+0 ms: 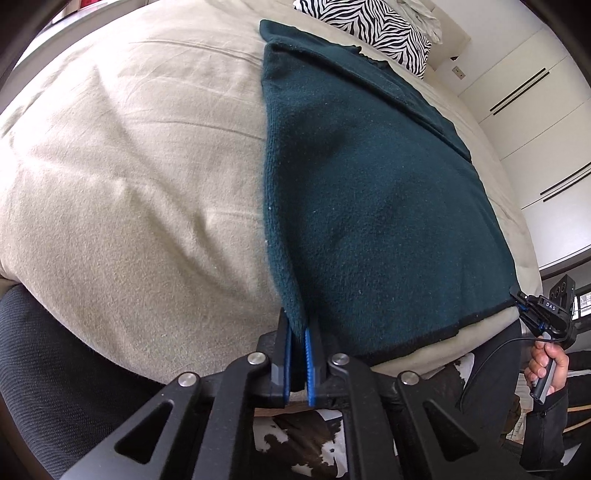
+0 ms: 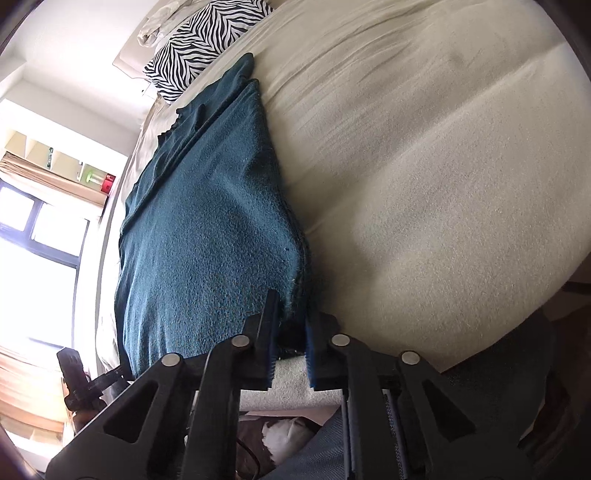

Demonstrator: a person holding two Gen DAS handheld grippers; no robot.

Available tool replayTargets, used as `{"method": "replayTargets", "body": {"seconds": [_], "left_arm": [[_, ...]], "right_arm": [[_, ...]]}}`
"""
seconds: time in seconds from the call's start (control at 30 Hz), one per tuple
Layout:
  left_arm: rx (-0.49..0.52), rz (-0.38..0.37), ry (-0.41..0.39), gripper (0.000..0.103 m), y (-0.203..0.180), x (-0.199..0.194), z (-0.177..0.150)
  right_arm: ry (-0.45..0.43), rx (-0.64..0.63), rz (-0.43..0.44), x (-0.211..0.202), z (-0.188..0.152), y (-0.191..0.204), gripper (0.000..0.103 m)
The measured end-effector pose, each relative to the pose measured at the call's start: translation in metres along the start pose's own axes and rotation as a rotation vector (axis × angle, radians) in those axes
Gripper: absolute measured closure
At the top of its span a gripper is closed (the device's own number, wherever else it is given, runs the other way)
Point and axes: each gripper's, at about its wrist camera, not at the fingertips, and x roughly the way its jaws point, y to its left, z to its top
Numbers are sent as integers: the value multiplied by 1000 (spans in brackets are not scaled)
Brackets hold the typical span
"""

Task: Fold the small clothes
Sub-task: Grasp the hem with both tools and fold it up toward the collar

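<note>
Left gripper (image 1: pixel 298 332) and right gripper (image 2: pixel 291 332) each pinch a near corner of the teal garment (image 1: pixel 362 192), frame bottom, on the beige bed (image 1: pixel 129 166).

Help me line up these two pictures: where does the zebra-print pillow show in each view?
Left wrist view: zebra-print pillow at the top edge, right of centre, beyond the dark teal garment.
Right wrist view: the pillow sits at the top, left of centre.
Shared landmark: the teal garment stretched toward the pillow on the beige bedcover.
</note>
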Motion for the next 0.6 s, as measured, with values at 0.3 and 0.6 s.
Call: {"method": "replayTargets", "body": {"seconds": [0.3, 0.6], "left_arm": [[-109, -191, -57, 97, 4, -28, 13], [-231, -433, -219, 97, 10, -72, 71]], "right_arm": [[9, -11, 89, -13, -1, 15, 97], [-59, -7, 302, -24, 53, 68, 97]]}}
